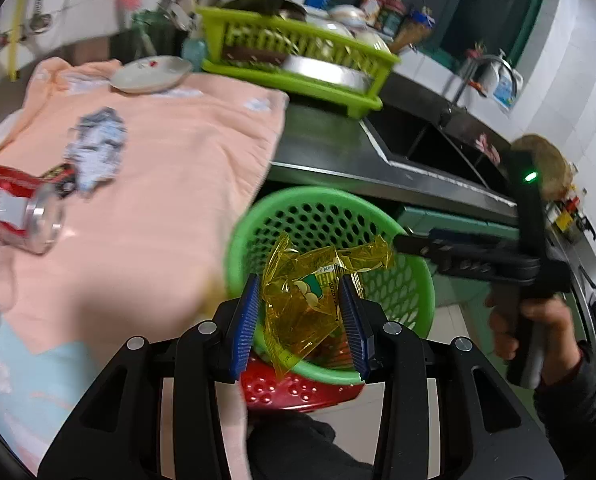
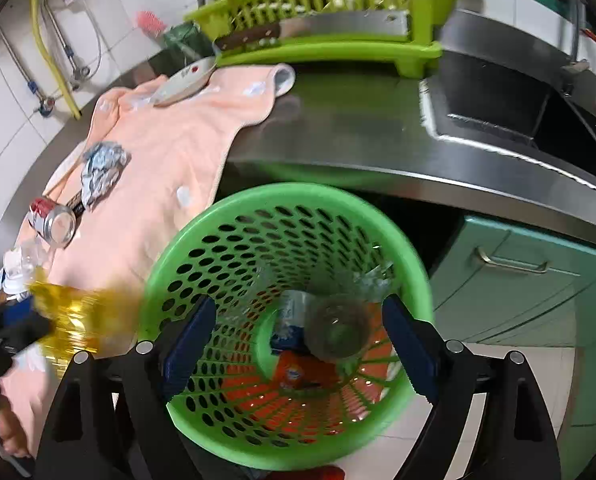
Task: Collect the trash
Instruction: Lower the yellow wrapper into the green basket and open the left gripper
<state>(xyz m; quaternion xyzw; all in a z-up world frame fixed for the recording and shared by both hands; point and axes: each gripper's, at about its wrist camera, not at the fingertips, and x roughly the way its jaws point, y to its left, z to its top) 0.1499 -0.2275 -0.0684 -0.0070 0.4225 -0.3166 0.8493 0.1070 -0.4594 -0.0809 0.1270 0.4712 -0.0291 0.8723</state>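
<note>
My left gripper [image 1: 299,320] is shut on a crumpled yellow wrapper [image 1: 309,300] and holds it over the rim of the green perforated basket [image 1: 337,208]. The wrapper shows blurred in the right wrist view [image 2: 74,312], left of the basket [image 2: 226,216]. My right gripper [image 2: 298,344] is open and empty above the basket mouth; it also shows in the left wrist view [image 1: 401,244]. Inside the basket lie a clear plastic cup [image 2: 337,332] and an orange packet [image 2: 301,372]. A red can [image 1: 18,208], a crumpled foil wrapper [image 1: 98,148] and a dark wrapper [image 1: 60,178] lie on the peach towel [image 1: 170,184].
A green dish rack [image 1: 298,56] with a cleaver [image 2: 329,28] and a white plate [image 1: 150,74] stand at the back of the steel counter [image 2: 337,128]. The sink [image 2: 497,100] is to the right. Teal cabinets [image 2: 517,280] are below. A red stool [image 1: 298,392] is under the basket.
</note>
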